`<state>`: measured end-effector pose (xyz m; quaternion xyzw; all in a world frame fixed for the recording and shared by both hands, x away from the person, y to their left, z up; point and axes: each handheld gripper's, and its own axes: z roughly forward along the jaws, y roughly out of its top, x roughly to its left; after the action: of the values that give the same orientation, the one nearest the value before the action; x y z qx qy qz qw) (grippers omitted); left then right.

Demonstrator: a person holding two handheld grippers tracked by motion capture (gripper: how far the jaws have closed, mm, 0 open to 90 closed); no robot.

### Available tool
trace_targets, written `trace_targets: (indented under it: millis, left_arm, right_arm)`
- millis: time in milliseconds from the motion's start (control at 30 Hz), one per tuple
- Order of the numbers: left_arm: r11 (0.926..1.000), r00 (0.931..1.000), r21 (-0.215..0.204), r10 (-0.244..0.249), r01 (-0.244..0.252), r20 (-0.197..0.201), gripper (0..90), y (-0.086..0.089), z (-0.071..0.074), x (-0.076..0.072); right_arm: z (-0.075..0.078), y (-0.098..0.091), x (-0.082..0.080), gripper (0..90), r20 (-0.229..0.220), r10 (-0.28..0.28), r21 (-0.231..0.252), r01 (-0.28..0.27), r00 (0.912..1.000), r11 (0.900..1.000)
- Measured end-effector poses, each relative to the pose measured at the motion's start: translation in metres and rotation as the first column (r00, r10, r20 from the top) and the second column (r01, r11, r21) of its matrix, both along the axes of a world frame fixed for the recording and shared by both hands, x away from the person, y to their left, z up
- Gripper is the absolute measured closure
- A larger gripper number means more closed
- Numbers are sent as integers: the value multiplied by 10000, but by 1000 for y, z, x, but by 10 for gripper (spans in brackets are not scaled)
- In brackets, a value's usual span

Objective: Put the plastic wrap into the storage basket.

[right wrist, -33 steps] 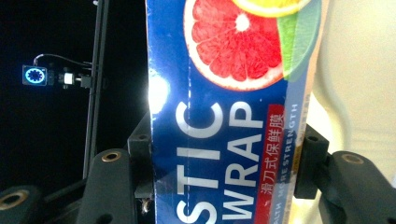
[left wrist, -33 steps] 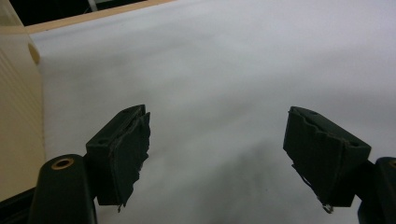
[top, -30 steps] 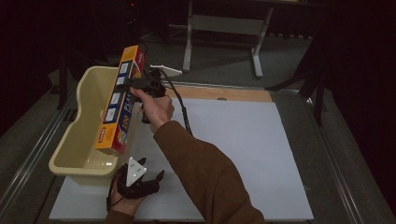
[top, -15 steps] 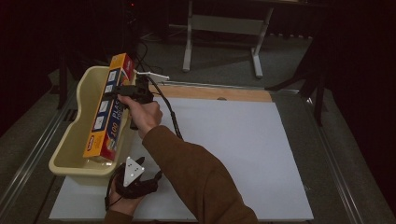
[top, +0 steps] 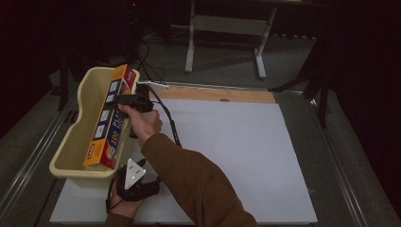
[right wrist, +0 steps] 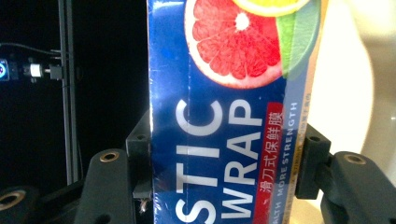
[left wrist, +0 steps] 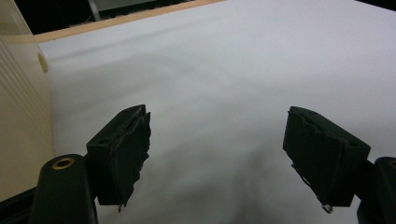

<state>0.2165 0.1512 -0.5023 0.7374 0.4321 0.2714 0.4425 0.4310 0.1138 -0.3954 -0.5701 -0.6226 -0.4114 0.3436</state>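
Right gripper (top: 124, 100) is clamped on the plastic wrap box (top: 109, 124). In the right gripper view both jaws press flat on the box's (right wrist: 229, 116) two narrow sides, with the blue printed face turned to the camera, so the gap equals the box width, about mid-range. Grip sits partway along the box; the grapefruit picture is beyond the jaws, and the "WRAP" lettering runs between them.

In the high view the box lies lengthwise over the yellow tub (top: 71, 153), tilted: the far end sits at the tub's far rim just left of the gripper, and the near end is down inside the tub near its front wall. Whether that end touches the tub floor is hard to tell. The right hand (top: 142, 124) is just right of the tub's long right wall, with the gripper cable trailing back over the white sheet (top: 246, 151).

Left gripper (top: 135, 182) sits on the white sheet just in front of the tub's near wall, grey plate up. In the left gripper view its jaws stand wide apart with nothing between them (left wrist: 219, 163), only the bare sheet (left wrist: 233, 70) below. The tub wall (left wrist: 21, 116) is close on the left of the left jaw, not touching as far as can be seen.
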Motion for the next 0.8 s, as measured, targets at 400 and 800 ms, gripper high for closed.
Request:
trace_targets:
  millis: [400, 800]
  left_arm:
    - [10000, 10000, -33, 9, -9, -3, 232, 1, 0, 0]
    - [10000, 10000, -29, -37, 37, -9, 240, 1, 1, -1]
  right_arm:
    - [-4, 7, 2, 404, -118, -398, -90, 397, 9991, 9992]
    - [-7, 12, 0, 397, 106, -465, -341, 468, 9989, 9983]
